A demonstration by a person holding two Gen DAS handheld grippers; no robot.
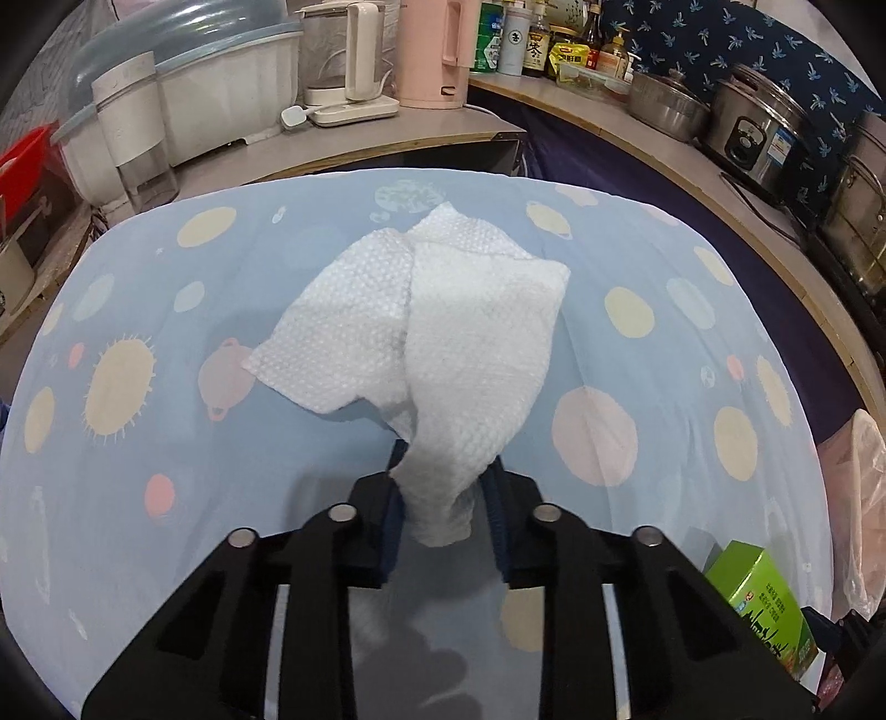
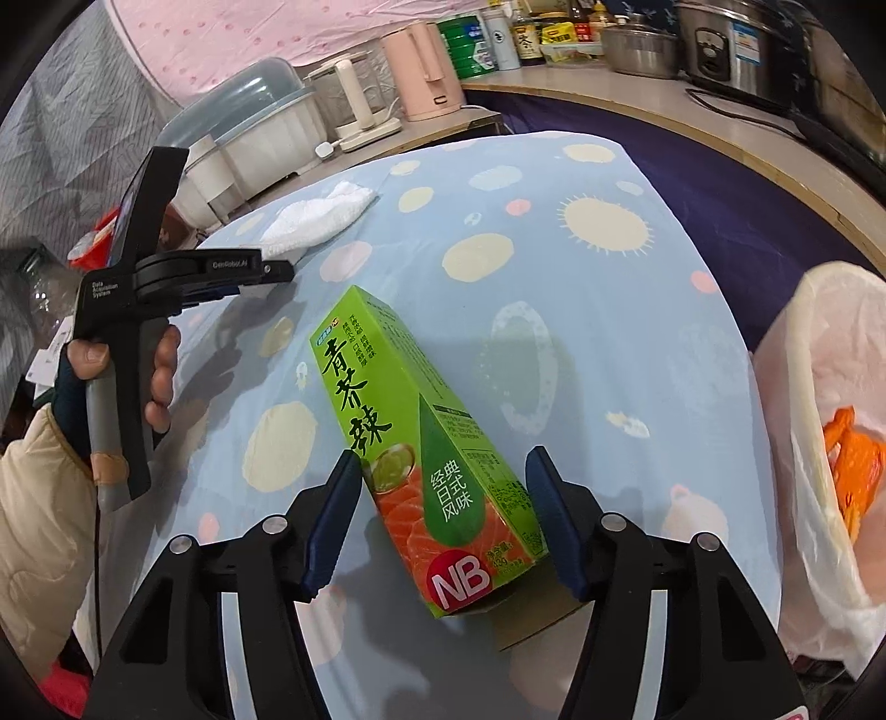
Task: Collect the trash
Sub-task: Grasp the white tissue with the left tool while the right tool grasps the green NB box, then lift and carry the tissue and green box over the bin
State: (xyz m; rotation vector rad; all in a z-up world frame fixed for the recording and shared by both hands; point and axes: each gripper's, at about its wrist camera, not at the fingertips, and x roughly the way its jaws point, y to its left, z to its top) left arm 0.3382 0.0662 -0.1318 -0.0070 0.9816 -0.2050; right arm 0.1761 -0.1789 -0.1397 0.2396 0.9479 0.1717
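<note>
A white crumpled paper towel (image 1: 437, 332) lies on the blue planet-print tablecloth (image 1: 166, 443), its near corner pinched between the fingers of my left gripper (image 1: 443, 487), which is shut on it. It also shows in the right wrist view (image 2: 315, 219), with the left gripper (image 2: 277, 271) at its near end. A green wasabi box (image 2: 421, 443) lies on the cloth between the spread jaws of my right gripper (image 2: 443, 471), which is open around the box without clamping it. The box's corner shows in the left wrist view (image 1: 769, 603).
A white plastic trash bag (image 2: 830, 432) with orange scraps inside hangs open at the table's right edge. Kettles (image 1: 432, 50), a dish rack (image 1: 221, 94), bottles and steel pots (image 1: 758, 127) line the counters behind the table.
</note>
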